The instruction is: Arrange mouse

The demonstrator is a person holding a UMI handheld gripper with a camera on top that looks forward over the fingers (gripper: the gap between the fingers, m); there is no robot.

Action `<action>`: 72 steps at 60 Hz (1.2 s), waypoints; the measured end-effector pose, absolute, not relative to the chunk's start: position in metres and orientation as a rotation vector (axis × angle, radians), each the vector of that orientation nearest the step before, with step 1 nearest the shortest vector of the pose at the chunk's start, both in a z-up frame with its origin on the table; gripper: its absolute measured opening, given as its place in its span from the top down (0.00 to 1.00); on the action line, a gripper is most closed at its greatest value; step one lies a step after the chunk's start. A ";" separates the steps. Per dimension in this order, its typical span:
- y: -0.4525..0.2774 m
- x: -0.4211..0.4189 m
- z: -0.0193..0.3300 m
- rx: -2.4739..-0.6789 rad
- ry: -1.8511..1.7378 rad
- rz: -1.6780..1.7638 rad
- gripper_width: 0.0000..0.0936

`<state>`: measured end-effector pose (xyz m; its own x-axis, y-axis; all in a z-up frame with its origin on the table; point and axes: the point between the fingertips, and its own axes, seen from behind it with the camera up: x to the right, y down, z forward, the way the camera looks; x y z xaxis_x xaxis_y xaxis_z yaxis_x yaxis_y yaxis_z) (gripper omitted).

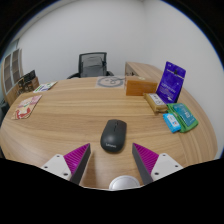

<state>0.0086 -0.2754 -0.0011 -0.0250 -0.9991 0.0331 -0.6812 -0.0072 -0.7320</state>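
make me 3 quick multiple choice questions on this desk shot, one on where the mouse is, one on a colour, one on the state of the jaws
1. Where does the mouse lie?
A. on the table just ahead of the gripper, in line with the gap between its fingers
B. on the office chair
C. on top of the stack of books

2. What colour is the upright card on the stand beyond the mouse?
A. yellow
B. purple
C. white

3. How do the jaws stand?
A. shut on the mouse
B. shut on nothing
C. open, holding nothing

Answers:
1. A, the black mouse rests on the wooden table just past the fingertips.
2. B, its face is plainly purple.
3. C, the two pink pads stand wide apart with bare table between them.
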 end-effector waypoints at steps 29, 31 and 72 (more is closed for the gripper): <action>-0.274 0.076 -0.017 -1.724 1.765 -0.782 0.09; -0.273 0.079 -0.018 -1.727 1.764 -0.779 0.13; -0.271 0.091 -0.019 -1.731 1.798 -0.785 0.64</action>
<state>0.0909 -0.2710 -0.0189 -0.0487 -0.9985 0.0256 -0.6976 0.0157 -0.7163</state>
